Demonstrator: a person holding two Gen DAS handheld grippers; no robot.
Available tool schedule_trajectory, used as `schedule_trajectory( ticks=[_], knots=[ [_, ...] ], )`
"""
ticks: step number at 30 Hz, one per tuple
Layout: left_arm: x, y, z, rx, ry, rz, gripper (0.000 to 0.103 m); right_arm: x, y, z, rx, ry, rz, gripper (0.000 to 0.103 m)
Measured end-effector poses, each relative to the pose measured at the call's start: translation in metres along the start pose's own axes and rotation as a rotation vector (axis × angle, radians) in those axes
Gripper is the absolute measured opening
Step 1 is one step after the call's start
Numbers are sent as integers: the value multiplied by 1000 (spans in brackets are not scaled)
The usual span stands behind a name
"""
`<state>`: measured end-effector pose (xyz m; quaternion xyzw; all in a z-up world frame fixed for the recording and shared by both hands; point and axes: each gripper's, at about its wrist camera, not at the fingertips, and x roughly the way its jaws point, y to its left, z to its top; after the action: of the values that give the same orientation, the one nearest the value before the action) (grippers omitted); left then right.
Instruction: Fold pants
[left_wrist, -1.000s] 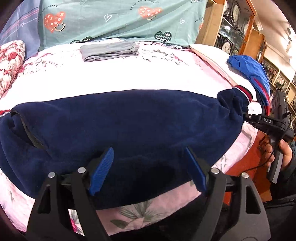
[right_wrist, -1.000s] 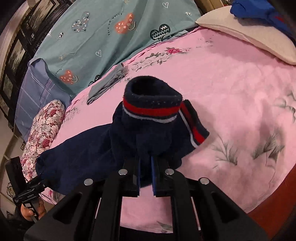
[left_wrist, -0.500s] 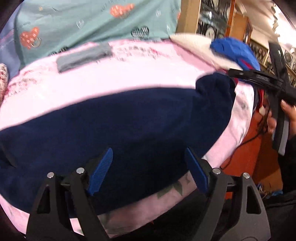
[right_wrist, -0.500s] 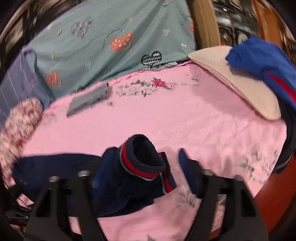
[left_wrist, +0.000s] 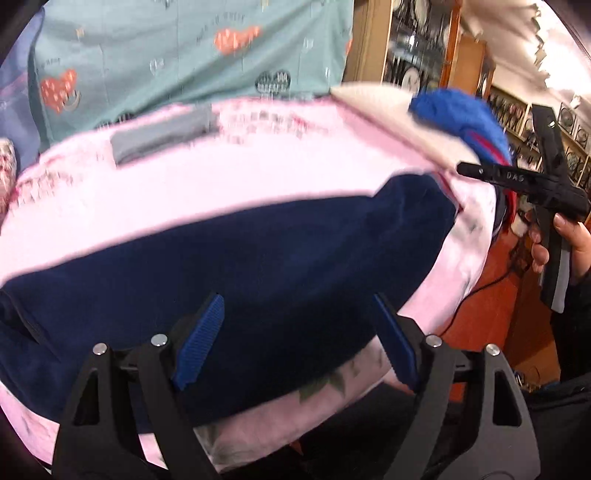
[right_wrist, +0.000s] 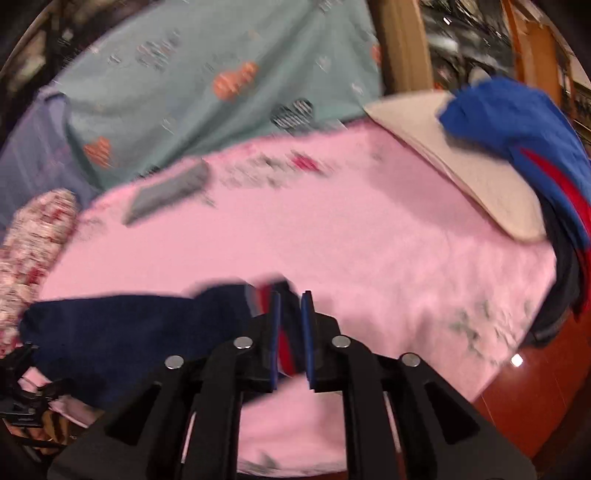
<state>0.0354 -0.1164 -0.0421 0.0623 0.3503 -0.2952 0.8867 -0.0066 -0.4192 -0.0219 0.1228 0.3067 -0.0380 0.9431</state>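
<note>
- Bed (left_wrist: 258, 173): pink flowered sheet, soft and yielding under any press; it fills the view ahead of both tools. A teal heart-print cloth (left_wrist: 166, 55) hangs at its far side.
- Pants (left_wrist: 240, 266): navy fleece, laid lengthwise across the near edge of the bed, directly under the left gripper (left_wrist: 295, 343). Judged thick, limp and moderately heavy; not slippery, not fragile. Best taken at the ribbed cuff (right_wrist: 286, 295) or the waist end, through both layers.
- Left gripper: jaws wide apart and just been opening; nothing between the pads, pants below them.
- Right gripper (right_wrist: 291, 332): jaws nearly together, clamped on the red-striped cuff.
- Pillow (right_wrist: 461, 166): cream, far right, a blue garment (right_wrist: 517, 122) on it.
- Grey folded cloth (left_wrist: 162, 133): far left of centre.
- Room: wooden cabinets behind; blurred.
</note>
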Motion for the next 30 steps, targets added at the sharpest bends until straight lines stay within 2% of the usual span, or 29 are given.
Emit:
schedule_trajectory(
  ticks=[2,4,7,8,9,11,13,14,16,18,20,22,24,25,27,30],
  knots=[
    [1,0,5,2,-5,34,92,-3,24,12,-59,-3,68,23],
    [15,5,4,-17,42,55,92,12,43,13,-95,53,103,29],
    [48,23,-13,-58,154,100,92,60,36,-5,-74,237,27,29],
    [52,26,-19,-62,162,96,92,69,30,-13,-61,264,18,30],
    [51,25,-24,-39,130,100,92,75,24,-20,-70,252,16,30],
    [46,21,-25,-22,115,111,92,70,24,-21,-86,231,23,32],
    [32,27,-18,-66,85,85,91,54,34,-14,-77,206,23,35],
    [18,33,-12,-97,42,84,91,43,44,-10,-93,180,55,36],
    [-7,45,-6,-137,-34,95,91,24,71,-3,-150,130,137,47],
    [-35,67,-5,-182,-98,164,92,14,102,-6,-220,113,216,49],
    [-46,92,-9,-253,-97,221,93,22,128,-19,-282,162,259,49],
    [-47,132,-23,-369,-48,285,93,44,139,-32,-295,231,249,49],
    [-35,165,-43,-470,23,258,89,80,135,-52,-259,365,197,50],
    [-29,171,-53,-469,42,262,83,90,130,-61,-242,380,211,50],
    [-35,154,-59,-383,12,309,83,84,136,-64,-288,338,202,50],
    [-64,141,-55,-406,-81,270,84,58,138,-52,-248,269,264,50]
  ],
)
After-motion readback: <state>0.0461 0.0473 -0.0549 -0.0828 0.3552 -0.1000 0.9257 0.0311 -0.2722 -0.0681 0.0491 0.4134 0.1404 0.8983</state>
